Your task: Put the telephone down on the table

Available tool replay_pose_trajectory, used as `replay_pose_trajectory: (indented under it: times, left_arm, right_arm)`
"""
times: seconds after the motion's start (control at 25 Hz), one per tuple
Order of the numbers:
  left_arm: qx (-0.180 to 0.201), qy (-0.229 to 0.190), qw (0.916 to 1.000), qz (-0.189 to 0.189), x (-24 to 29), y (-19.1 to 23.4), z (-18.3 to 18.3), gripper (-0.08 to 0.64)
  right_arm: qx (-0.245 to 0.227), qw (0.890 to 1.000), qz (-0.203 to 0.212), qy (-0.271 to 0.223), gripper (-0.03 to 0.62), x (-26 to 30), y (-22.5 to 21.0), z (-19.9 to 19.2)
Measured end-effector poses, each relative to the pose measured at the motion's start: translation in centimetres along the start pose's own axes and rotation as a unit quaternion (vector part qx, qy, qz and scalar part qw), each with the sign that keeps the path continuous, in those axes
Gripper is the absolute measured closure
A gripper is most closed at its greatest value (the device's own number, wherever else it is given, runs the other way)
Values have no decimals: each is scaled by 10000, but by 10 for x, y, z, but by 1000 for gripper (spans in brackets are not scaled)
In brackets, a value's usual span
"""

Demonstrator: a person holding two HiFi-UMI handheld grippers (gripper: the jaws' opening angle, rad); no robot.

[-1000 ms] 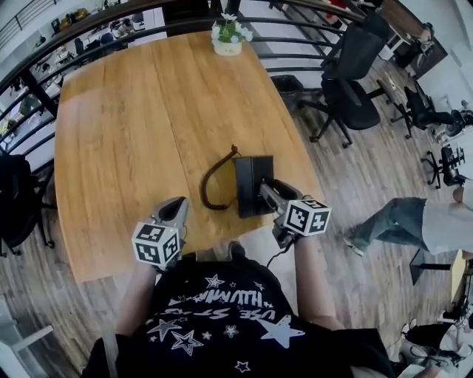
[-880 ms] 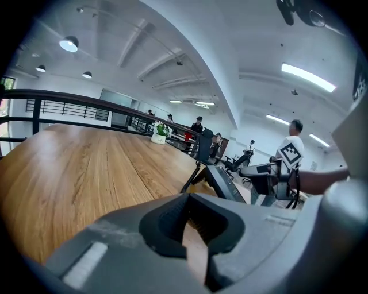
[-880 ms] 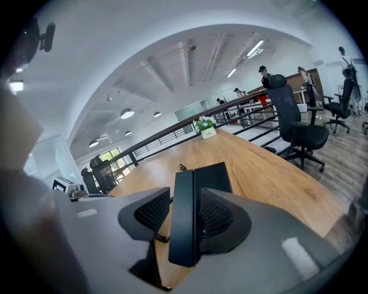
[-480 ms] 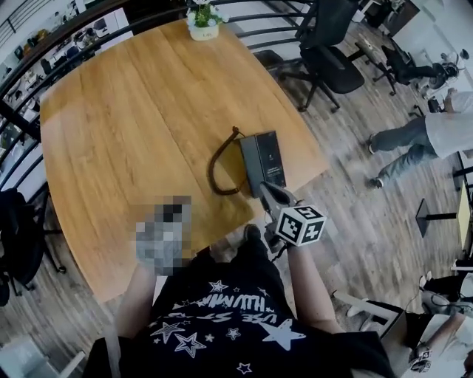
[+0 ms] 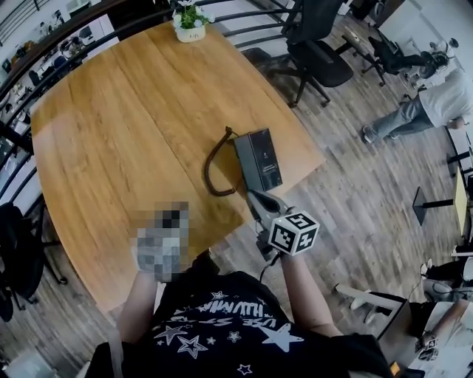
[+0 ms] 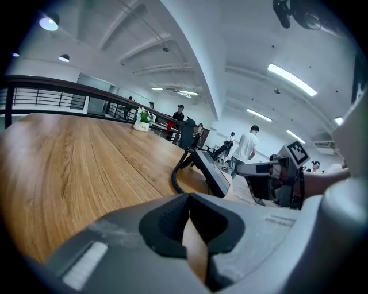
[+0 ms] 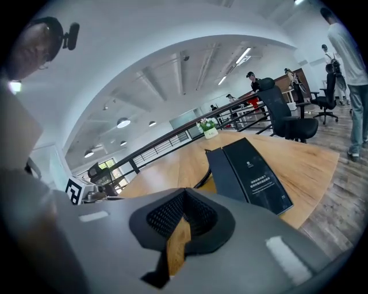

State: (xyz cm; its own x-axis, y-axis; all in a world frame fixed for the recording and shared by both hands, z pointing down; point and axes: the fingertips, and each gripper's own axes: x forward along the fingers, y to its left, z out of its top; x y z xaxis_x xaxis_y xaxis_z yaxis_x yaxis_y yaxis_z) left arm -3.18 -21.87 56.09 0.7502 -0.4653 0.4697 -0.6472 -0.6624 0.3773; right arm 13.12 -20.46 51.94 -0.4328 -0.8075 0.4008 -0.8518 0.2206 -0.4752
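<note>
A black telephone (image 5: 260, 159) lies flat on the wooden table (image 5: 111, 148) near its right front corner. Its cord (image 5: 212, 166) loops out to the left. My right gripper (image 5: 251, 196) is shut and empty, a little short of the telephone's near end, over the table's edge. The right gripper view shows the telephone (image 7: 253, 175) ahead, beyond the closed tips (image 7: 184, 196). In the head view a mosaic patch hides my left gripper by the front edge. In its own view the left gripper (image 6: 187, 198) is shut with nothing in it, and the telephone (image 6: 210, 169) lies ahead to the right.
A small potted plant (image 5: 190, 18) stands at the table's far edge, with a dark railing behind it. Black office chairs (image 5: 318, 44) stand on the wooden floor at the right. A person (image 5: 429, 107) walks at the far right.
My right gripper has let go of the telephone's near end, drawn back toward the table's edge and closed. The telephone stays flat on the table. The left gripper has barely shifted.
</note>
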Motion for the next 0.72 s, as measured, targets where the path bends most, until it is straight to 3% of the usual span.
replay_pose_trajectory:
  times: [0.28, 0.72]
  left_arm:
    - [176, -20, 9998, -87, -3, -24, -3, 555]
    - [212, -4, 9997, -135, -36, -68, -39, 555]
  right_arm:
    - [-37, 9997, 258, -31, 594, -10, 20, -14]
    - [-195, 9991, 382, 18, 594, -51, 48, -48]
